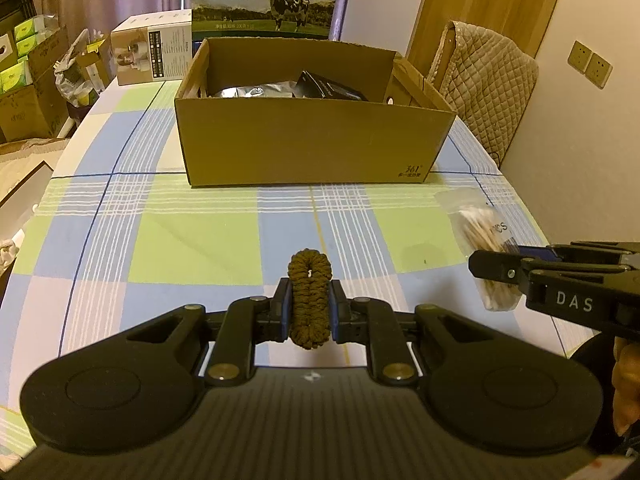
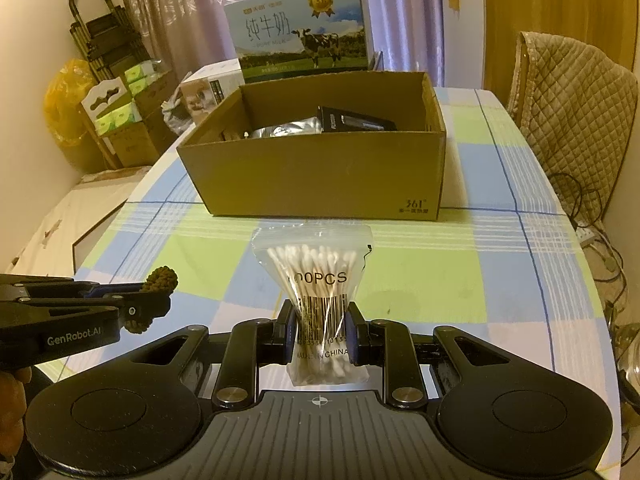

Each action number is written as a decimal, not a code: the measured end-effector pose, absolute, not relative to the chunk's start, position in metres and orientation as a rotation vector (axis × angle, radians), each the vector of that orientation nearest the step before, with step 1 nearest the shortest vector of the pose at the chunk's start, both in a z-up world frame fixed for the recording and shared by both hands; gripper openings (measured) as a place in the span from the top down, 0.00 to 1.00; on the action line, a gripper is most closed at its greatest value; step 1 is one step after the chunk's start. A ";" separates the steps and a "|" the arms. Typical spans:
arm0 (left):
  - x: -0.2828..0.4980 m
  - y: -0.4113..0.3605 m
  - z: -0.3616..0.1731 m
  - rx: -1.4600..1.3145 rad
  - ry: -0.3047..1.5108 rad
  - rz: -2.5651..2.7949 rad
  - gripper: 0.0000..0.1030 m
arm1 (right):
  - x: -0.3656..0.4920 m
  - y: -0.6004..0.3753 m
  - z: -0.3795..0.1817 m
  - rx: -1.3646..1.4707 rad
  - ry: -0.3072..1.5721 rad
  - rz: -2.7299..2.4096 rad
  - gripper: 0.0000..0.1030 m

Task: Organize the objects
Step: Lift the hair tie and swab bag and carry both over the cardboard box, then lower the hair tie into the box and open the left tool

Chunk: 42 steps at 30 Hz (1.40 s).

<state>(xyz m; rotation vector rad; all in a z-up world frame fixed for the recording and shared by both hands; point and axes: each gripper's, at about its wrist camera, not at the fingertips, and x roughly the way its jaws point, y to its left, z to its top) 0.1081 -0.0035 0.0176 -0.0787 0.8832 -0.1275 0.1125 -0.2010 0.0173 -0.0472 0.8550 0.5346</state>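
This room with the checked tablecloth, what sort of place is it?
Most likely a room in someone's home, used partly for storage. A table with a padded chair beside it, a milk carton, curtains, and stacked boxes of tissues suggest it.

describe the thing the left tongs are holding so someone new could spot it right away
Start at the open cardboard box on the checked tablecloth, then come toward the near edge. The left tongs pinch a dark brown, ropy hair scrunchie. Its neighbour, the right tongs' clear bag of cotton swabs, is pale and see-through.
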 end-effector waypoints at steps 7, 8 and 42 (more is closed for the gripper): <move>0.119 -0.002 0.027 -0.059 0.870 -0.130 0.86 | 0.125 -0.203 0.028 -0.076 0.832 0.531 0.79; 0.121 -0.002 0.029 -0.056 0.867 -0.131 0.86 | 0.128 -0.203 0.031 -0.082 0.825 0.530 0.79; 0.232 0.014 0.087 0.037 0.817 -0.187 0.86 | 0.258 -0.177 0.107 -0.180 0.765 0.599 0.79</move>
